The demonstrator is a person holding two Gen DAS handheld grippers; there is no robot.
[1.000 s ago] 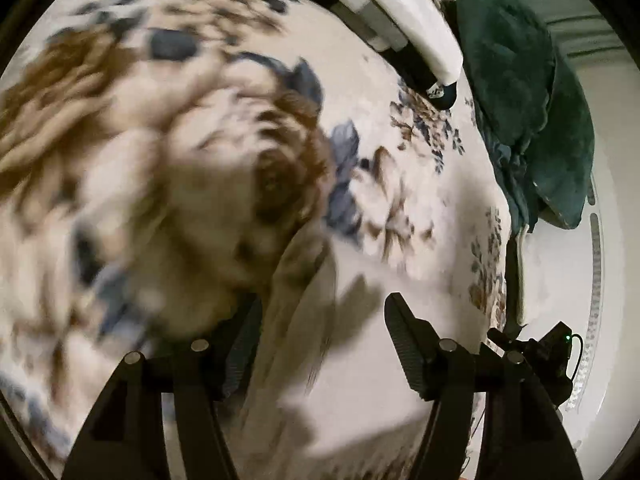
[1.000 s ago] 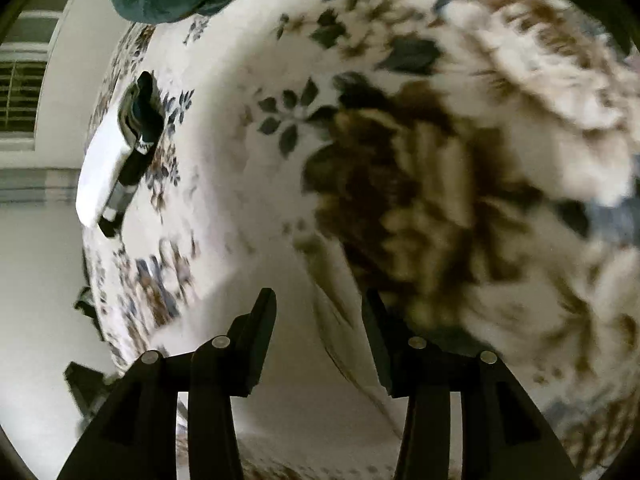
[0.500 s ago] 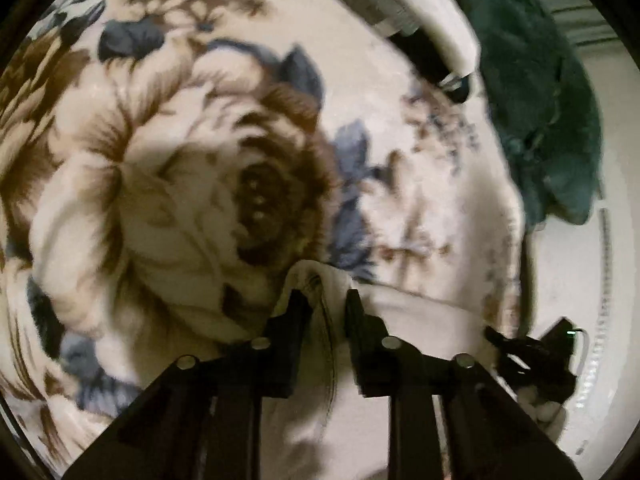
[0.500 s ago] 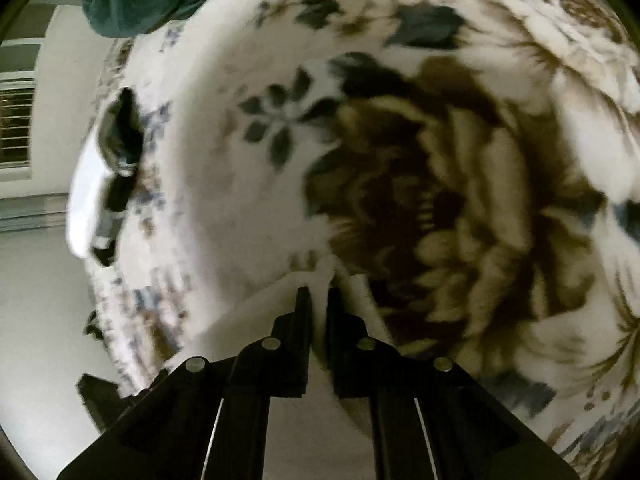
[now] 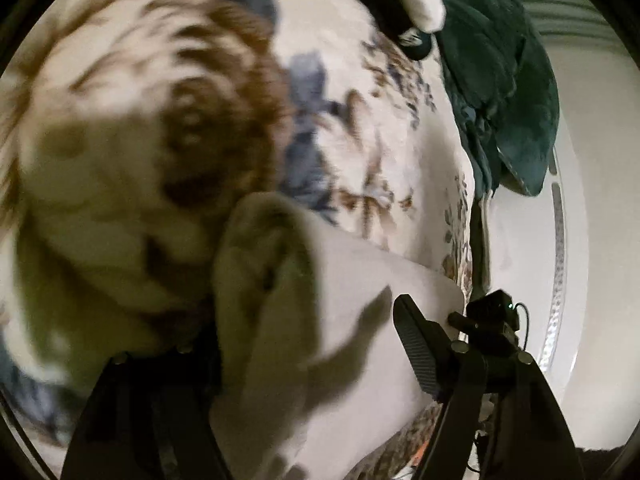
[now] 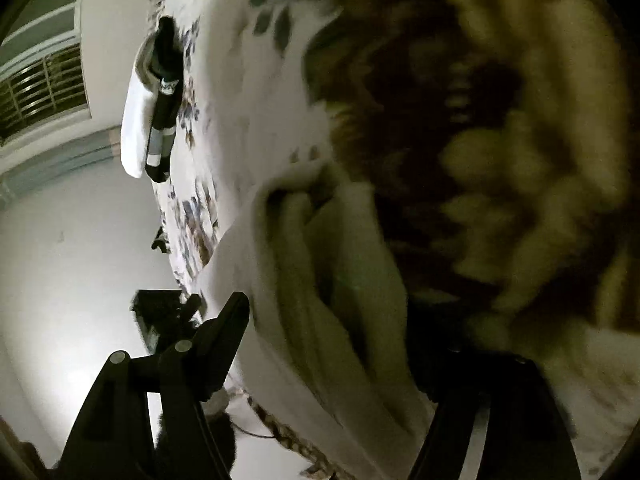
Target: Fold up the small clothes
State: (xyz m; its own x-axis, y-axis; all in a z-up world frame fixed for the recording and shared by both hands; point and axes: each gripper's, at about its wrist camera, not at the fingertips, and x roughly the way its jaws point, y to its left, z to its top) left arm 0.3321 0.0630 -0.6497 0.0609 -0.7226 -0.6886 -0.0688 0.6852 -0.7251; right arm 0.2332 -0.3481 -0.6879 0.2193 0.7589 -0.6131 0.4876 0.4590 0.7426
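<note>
A small white garment [image 5: 340, 320] lies on a floral blanket [image 5: 160, 100], its near edge bunched into a fold. My left gripper [image 5: 304, 344] is open, its jaws wide apart with the bunched fold between them; the left finger is mostly hidden behind the cloth. In the right wrist view the same garment [image 6: 320, 280] shows rumpled. My right gripper [image 6: 340, 340] is open too, the fold lying between its fingers, the right finger partly hidden by cloth. Both views are motion-blurred.
A stack of folded clothes, white and black [image 6: 152, 112], lies near the far blanket edge and also shows in the left wrist view [image 5: 416, 12]. A dark green cloth [image 5: 500, 80] lies beyond it. The blanket's edge [image 5: 464, 240] drops to a white floor [image 6: 80, 260].
Both grippers were shut on the garment's edge half a second ago and have now opened, letting the cloth go. Both views have shifted, with the bunched fold now closer to the cameras.
</note>
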